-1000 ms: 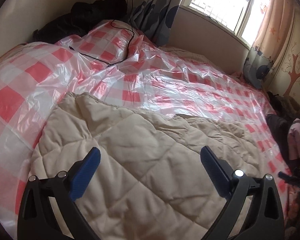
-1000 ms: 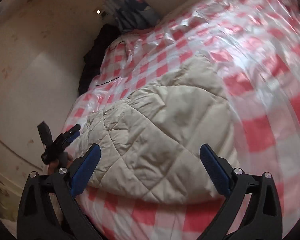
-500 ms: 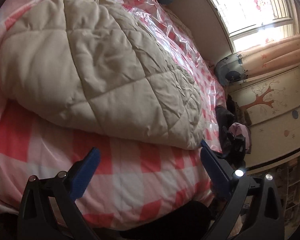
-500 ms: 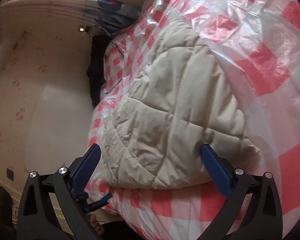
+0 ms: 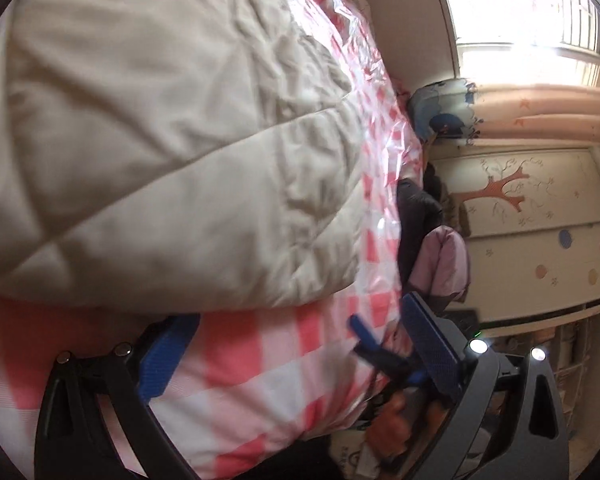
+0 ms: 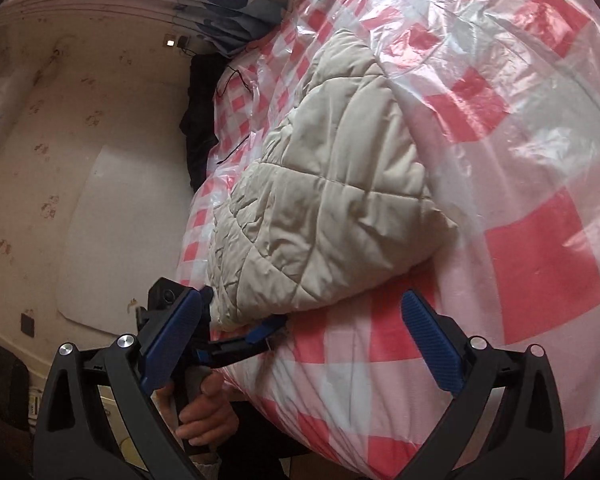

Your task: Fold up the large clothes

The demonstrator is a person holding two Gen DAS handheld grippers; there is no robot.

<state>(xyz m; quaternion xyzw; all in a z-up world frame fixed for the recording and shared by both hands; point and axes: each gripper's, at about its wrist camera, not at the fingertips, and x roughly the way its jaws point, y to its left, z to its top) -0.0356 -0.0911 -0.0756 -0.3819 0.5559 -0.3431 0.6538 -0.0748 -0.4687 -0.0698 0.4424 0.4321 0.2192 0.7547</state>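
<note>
A bed fills most of both views, covered in a red-and-white checked sheet under a layer of clear plastic film. On it lies the task's thing — a large beige quilted garment, puffy and bunched, lying close to the near edge of the mattress with its long axis running away from that edge toward the far wall and curtain.

In the right wrist view the garment's near hem sits just ahead and to the left of the right gripper, whose blue-padded jaws stand wide apart with nothing between them. The left gripper is closer: its own view shows the beige hem looming right above its parted jaws, and the right wrist view shows one of its blue fingers directly under the garment's lower corner, touching or nearly so — it grips nothing yet. The person's left hand holds its handle below the mattress edge.

Judging from this, the left side is nearer the hem; the right has farther to reach, up and leftward.

Dark and lilac clothing is heaped past the bed's far side.
</note>
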